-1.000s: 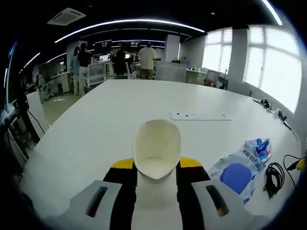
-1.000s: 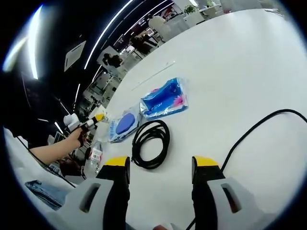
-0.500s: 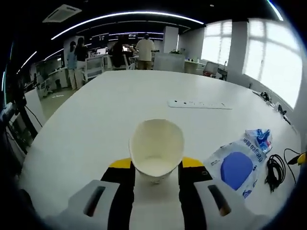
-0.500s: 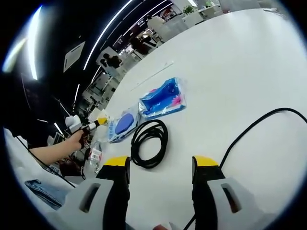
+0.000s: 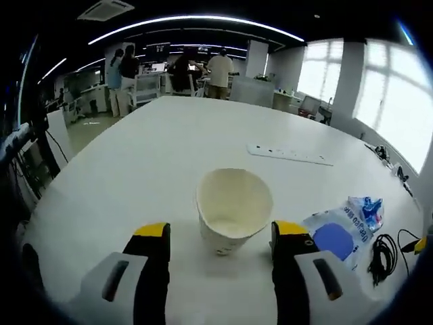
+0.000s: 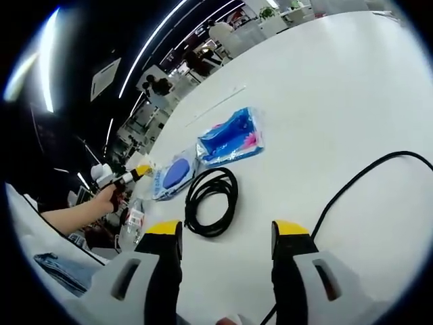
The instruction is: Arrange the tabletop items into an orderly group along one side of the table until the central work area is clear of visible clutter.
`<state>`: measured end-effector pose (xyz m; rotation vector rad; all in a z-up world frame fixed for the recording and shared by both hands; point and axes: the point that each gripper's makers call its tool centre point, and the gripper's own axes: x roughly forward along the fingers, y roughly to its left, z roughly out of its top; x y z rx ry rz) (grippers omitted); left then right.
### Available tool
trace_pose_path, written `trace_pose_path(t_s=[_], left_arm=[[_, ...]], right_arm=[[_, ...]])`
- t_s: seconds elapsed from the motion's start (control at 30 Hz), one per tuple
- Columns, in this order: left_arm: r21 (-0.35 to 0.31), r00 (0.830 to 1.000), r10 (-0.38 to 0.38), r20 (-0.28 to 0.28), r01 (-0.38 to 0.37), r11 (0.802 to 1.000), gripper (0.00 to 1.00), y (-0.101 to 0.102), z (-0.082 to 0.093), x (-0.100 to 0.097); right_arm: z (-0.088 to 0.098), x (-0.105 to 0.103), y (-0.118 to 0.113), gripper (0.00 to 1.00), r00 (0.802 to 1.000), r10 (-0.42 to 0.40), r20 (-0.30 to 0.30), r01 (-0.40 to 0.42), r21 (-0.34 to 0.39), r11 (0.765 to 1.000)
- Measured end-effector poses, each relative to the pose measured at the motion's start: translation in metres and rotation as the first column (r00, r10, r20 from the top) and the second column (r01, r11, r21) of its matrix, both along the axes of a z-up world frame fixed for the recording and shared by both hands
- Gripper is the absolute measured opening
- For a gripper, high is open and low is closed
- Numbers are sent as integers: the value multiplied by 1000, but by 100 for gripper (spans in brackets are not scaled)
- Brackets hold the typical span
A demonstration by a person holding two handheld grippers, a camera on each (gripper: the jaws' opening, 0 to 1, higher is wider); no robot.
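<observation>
dented white paper cup, upright between parted left claw jaws

Cup sits on the table between the left jaws, not touching. Power strip lies behind it. Pouch and coiled cable lie by the right edge.

The left gripper has two black jaws, each capped with a yellow tip, rising from pale grey housings with a dark oval slot in each; the right slot shows an orange glint. The right gripper is built alike: black jaws, yellow tips, grey slotted housings. In the right gripper view a bare forearm shows, and blue denim at the lower left.
</observation>
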<state>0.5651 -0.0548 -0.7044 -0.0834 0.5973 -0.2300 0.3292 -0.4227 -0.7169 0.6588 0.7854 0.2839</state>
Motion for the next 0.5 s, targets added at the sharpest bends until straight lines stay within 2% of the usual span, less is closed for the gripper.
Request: trace_pose_path(t_s=[0.1, 0.2, 0.33, 0.5], left_arm=[[-4, 1000, 6, 13, -5, 1000, 68, 3, 3, -3], [-16, 1000, 1, 21, -1, 1000, 65, 3, 7, -7], [-16, 999, 3, 45, -2, 1000, 66, 6, 14, -7], [-17, 999, 2, 48, -1, 1000, 66, 7, 17, -11]], right_arm=[[0, 1, 2, 53, 1000, 8, 5, -8, 0, 1000], [2, 3, 4, 53, 1000, 16, 11, -16, -1, 1000], [2, 4, 4, 54, 1000, 17, 18, -17, -2, 1000], [5, 4, 5, 54, 999, 15, 31, -15, -2, 1000]])
